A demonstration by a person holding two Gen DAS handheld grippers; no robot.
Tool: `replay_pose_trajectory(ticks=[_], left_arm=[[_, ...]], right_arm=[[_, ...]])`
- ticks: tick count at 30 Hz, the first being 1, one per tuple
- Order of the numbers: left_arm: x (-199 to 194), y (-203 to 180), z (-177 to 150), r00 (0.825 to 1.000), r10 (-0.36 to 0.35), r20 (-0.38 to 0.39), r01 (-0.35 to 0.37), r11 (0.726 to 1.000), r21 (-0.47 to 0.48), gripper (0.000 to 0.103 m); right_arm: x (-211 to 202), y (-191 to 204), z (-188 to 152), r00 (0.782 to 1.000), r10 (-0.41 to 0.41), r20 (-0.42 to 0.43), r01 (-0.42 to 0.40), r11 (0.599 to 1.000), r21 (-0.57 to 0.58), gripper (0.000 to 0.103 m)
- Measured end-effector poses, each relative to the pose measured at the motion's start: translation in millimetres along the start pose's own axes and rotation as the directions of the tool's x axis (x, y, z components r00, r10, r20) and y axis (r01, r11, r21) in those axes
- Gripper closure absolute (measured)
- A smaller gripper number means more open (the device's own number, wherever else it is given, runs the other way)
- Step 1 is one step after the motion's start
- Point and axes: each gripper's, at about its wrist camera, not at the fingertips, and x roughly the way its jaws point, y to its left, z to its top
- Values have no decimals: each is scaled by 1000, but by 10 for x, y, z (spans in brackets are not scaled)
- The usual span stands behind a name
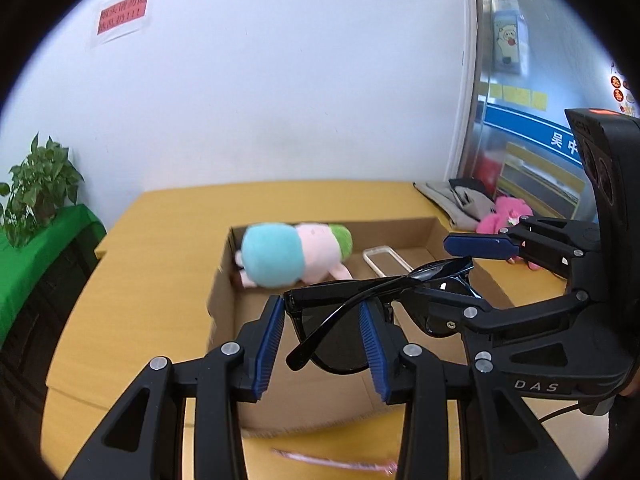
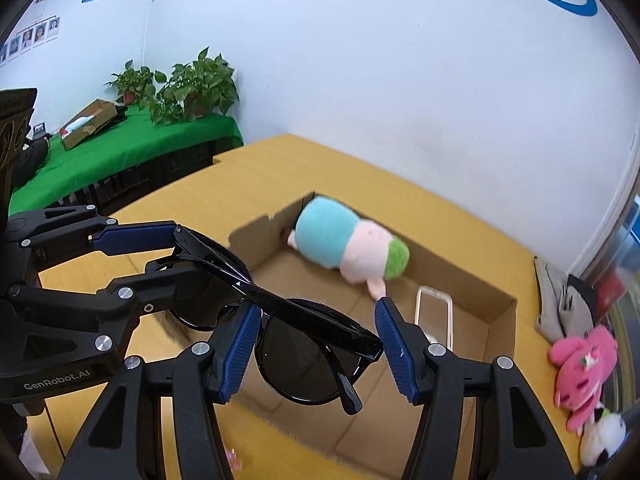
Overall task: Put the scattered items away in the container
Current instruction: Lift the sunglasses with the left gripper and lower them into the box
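Note:
Black sunglasses (image 1: 332, 344) (image 2: 304, 360) hang between both grippers above the near edge of an open cardboard box (image 1: 222, 280) (image 2: 500, 320). My left gripper (image 1: 320, 308) is shut on one lens, with its blue pads against the frame. In the right wrist view the left gripper (image 2: 180, 252) comes in from the left. My right gripper (image 2: 316, 306) is shut on the other lens, its pads touching the bridge and the outer corner. In the left wrist view the right gripper (image 1: 436, 268) enters from the right. Inside the box lie a blue, pink and green plush toy (image 1: 288, 252) (image 2: 348, 248) and a clear phone case (image 1: 386, 260) (image 2: 434, 312).
The box stands on a yellow table (image 1: 160, 240) against a white wall. To its right lie a pink plush (image 2: 584, 364), a white plush (image 2: 604, 432) and grey cloth (image 2: 560, 300). A pink wrapper (image 1: 332, 462) lies at the near edge. A green-covered table (image 2: 120, 152) with plants stands at the left.

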Motion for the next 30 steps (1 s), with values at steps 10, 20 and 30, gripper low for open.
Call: replay_pose_trajectory(ticks=[10, 20, 30], left_arm=[[460, 200, 245, 1000, 12, -25, -11, 999, 43, 65], [1227, 356, 109, 983, -1, -185, 10, 999, 50, 65], [2064, 467, -66, 914, -37, -404, 38, 999, -7, 65]], right_arm=[[496, -203, 309, 1000, 26, -17, -25, 999, 29, 39], [1316, -446, 157, 989, 84, -121, -73, 993, 94, 39], [2150, -741, -142, 944, 171, -280, -116, 972, 202, 39]])
